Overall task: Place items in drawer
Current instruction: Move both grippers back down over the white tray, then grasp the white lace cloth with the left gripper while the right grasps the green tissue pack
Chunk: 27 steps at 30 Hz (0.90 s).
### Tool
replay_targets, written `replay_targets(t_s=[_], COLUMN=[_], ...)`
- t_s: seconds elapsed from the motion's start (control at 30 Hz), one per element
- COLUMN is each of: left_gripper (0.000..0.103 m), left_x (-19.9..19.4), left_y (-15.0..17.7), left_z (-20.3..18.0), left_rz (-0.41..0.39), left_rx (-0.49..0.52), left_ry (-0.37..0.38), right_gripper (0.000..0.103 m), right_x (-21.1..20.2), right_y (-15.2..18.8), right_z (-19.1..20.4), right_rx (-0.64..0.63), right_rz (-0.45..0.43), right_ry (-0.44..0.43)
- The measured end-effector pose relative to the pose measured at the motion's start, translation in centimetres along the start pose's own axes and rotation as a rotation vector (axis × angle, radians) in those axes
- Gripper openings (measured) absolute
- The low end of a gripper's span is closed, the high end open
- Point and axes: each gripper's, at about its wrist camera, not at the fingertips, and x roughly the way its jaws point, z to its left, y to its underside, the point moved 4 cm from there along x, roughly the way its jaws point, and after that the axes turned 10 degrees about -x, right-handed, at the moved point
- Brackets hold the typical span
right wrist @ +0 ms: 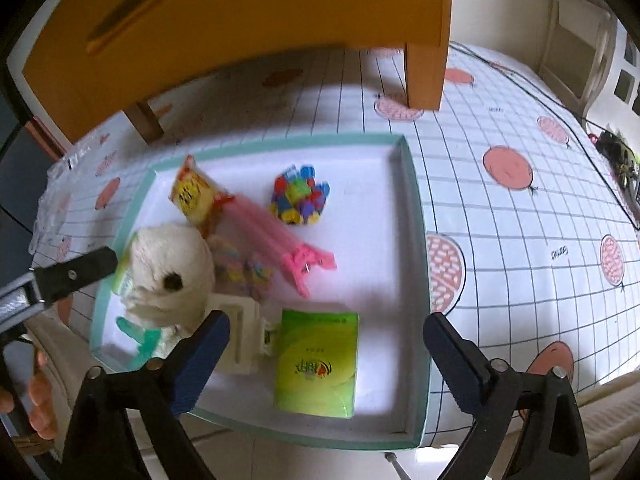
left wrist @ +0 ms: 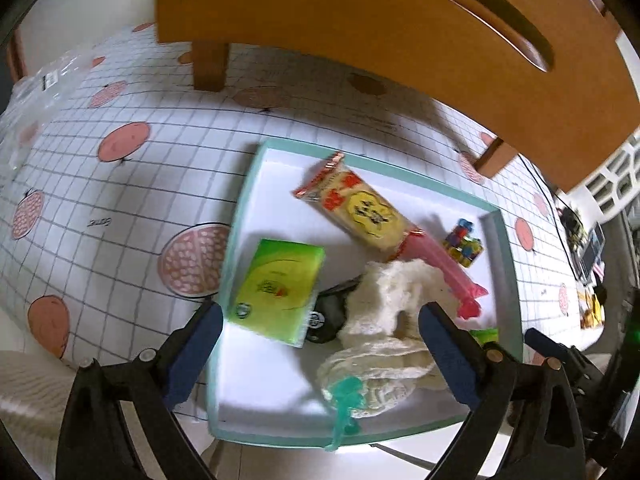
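A teal-rimmed white tray holds a green tissue pack, a yellow-red snack packet, a pink clip, a pack of coloured cubes, a cream knitted bundle and a teal clip. My left gripper hovers open over the tray's near end, holding nothing. My right gripper is open above the green pack. The orange wooden drawer unit stands behind the tray, its slot-handled front shut.
The tray lies on a grid-patterned cloth with pink fruit prints. A clear plastic bag lies at the far left. A white boxy item sits beside the green pack. A black cable crosses the cloth on the right.
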Motion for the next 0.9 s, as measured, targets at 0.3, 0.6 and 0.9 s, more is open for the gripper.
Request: replay_targets(t_s=[0.3,0.6,0.9], left_gripper=[0.097,0.073,0.054], left_x=[1.2,3.0,3.3], left_y=[1.6,2.5,3.0], left_z=[-2.6,-2.5,-2.4], left_rz=[0.042,0.114,0.136], left_rx=[0.125,0.135,0.138], left_ry=[0.024,0.036,0.058], right_gripper=[0.082,0.073,0.057], right_x=[1.2,1.9,1.6], right_y=[1.0,1.3,1.1], right_z=[0.1,1.1,1.2], right_rx=[0.0,-0.014,-0.009], right_rz=[0.063,0.08,0.062], right_ry=[-0.006,-0.038,-0.074])
